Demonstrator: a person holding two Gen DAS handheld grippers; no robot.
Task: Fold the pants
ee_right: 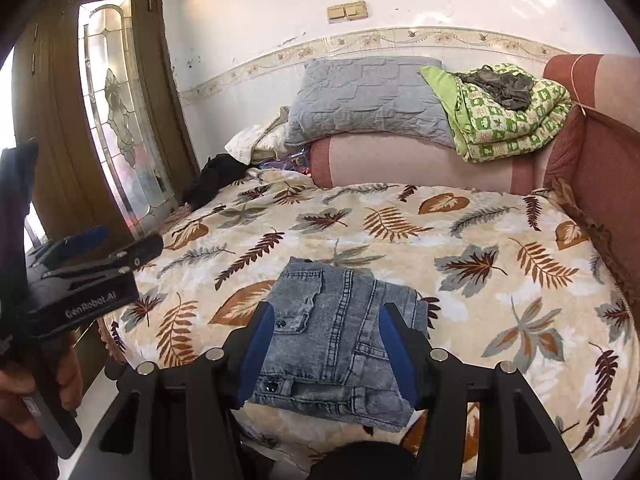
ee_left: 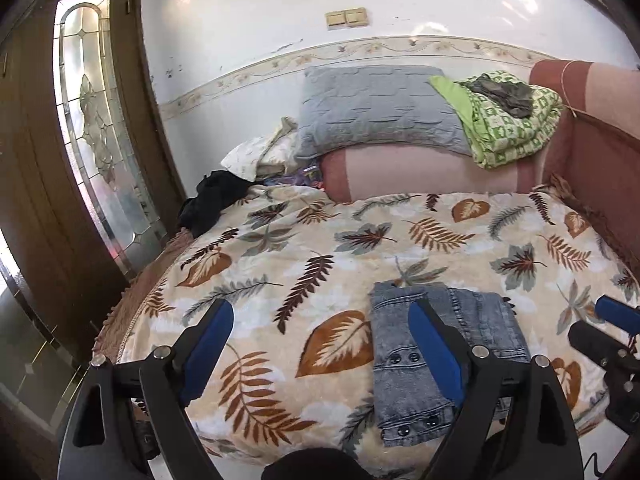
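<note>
The pants [ee_right: 340, 340] sit folded into a compact denim bundle on the leaf-print blanket [ee_right: 500, 240] of the bed, near the front edge, i.e. close to you. Judging by the shape, the fold looks about done.

Key relation: the bundle lies straight ahead of your right tool [ee_right: 326, 354], just beyond and below its tips; seen from the left wrist cam it's off to the right of the left tool [ee_left: 320, 344], partly behind its right finger. So the right hand is the nearer one, centred on the bundle. The long axis of the bundle runs roughly away from you, toward the grey pillow [ee_right: 368, 96] at the back.

Right tool: jaws partway apart, denim seen between them, but the pads don't look pressed on the cloth, so not gripping. Left tool: jaws wide apart, nothing btwn them but blanket; holds nothing.

If any tidy-up is still needed, the right side approaches w/ least travel; the left must shift right first.
</note>
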